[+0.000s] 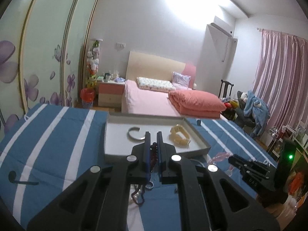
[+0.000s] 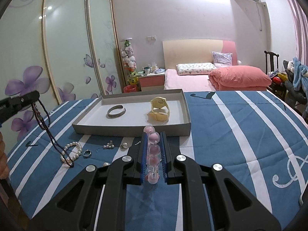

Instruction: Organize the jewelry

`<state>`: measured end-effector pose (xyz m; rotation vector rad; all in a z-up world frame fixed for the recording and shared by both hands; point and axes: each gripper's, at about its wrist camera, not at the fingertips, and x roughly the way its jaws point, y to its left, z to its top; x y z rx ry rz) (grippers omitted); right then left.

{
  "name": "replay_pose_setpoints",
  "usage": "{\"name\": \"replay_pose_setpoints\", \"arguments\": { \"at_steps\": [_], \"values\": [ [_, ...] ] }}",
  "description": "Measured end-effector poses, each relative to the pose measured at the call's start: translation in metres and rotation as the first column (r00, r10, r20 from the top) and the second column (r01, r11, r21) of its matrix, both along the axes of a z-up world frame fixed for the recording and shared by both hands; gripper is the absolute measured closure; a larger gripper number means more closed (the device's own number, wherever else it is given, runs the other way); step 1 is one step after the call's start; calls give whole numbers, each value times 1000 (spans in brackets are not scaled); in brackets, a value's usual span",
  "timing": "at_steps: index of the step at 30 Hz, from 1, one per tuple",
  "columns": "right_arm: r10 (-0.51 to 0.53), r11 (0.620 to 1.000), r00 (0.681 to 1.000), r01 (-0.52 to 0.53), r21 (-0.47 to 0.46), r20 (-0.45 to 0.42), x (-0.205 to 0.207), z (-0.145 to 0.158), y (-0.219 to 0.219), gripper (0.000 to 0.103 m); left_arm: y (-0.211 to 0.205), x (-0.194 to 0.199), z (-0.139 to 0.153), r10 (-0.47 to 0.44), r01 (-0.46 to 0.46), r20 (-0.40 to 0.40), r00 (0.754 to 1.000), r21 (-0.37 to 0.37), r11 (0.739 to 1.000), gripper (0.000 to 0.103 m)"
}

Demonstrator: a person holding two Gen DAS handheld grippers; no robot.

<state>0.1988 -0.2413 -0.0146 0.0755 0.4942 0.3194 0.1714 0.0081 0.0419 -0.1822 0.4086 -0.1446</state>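
1. My right gripper (image 2: 153,134) is clamped on a pink bead bracelet (image 2: 154,150), just short of the grey tray (image 2: 132,130).
2. My left gripper (image 1: 153,137) pinches a dark braided cord (image 2: 43,123) left of the tray; its end trails over the pearl bracelet (image 2: 72,152).
3. The tray sits on a blue-striped quilt (image 2: 231,134), holding a silver bangle (image 2: 116,111) and a yellow watch (image 2: 159,109).
4. Beyond the tray: pink bed (image 2: 186,79), floral wardrobe (image 2: 63,44). No readable writing.
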Motion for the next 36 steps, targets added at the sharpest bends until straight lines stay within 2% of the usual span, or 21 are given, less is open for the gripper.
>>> {"name": "replay_pose_setpoints", "arguments": {
  "at_steps": [6, 15, 26, 34, 36],
  "values": [
    [12, 1000, 1000, -12, 6, 24, -1, 8, 4, 89, -2, -1, 13, 1, -1, 31, 1000, 5, 1000, 96],
    [17, 1000, 997, -17, 6, 72, 11, 24, 15, 89, -9, 12, 14, 9, -9, 33, 999, 14, 1000, 96],
    [16, 1000, 983, -19, 10, 183, 49, 59, 41, 89, -6, 64, 28, 34, -36, 56, 998, 26, 999, 96],
    [1, 1000, 978, -5, 21, 209, 84, 55, 57, 89, -9, 101, 34, 42, -47, 104, 994, 51, 998, 97],
    [1, 1000, 978, -5, 20, 210, 90, 51, 60, 89, -11, 109, 34, 37, -44, 113, 993, 64, 997, 101]
  ]
}}
